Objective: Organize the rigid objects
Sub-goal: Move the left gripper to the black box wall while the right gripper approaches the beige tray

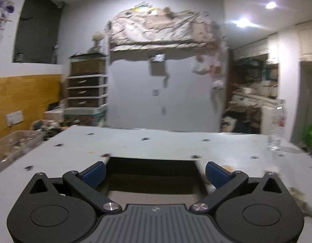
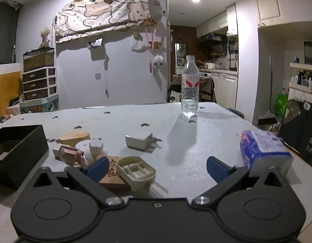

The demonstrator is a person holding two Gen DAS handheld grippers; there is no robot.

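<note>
Both grippers empty, nothing grabbed yet. Risks, near to far:

- Right gripper (image 2: pixel 156 169): fingers spread wide, nothing between them. Closest target is the beige compartment tray (image 2: pixel 136 171) at about 11 o'clock from the gap, sitting partly on a flat wooden board (image 2: pixel 113 174) just beside the left blue finger (image 2: pixel 98 169). Tray looks tilted off the board edge. Closing on it could rock it or drag the board along.
- Cluster at 10 o'clock: pink piece (image 2: pixel 69 155), small white hex-topped jar (image 2: pixel 96 148), wooden oval block (image 2: pixel 74 138), all touching or nearly so. Going for one likely knocks its neighbours. The jar looks the easiest to tip.
- White plug adapter (image 2: pixel 139 141) at 12 o'clock lies on its side with prongs pointing to 3 o'clock. Smooth faces, so a pinch on the prongs would probably slip.
- Blue carton (image 2: pixel 263 151) at 2 o'clock sits near the tabletop (image 2: pixel 196 162) edge. A sideways sweep could push it off.
- Water bottle (image 2: pixel 190 85) upright at 12 o'clock, far, well apart from the rest. Tall and nearly empty, so tippy if brushed.
- Black box (image 2: pixel 18 141) at 9 o'clock is presumably the bin.

Left gripper (image 1: pixel 155 174): fingers spread, empty, hovering over the open black box (image 1: pixel 153 174). That view is motion-blurred. It could block the drop zone or collide with the right gripper there.
</note>
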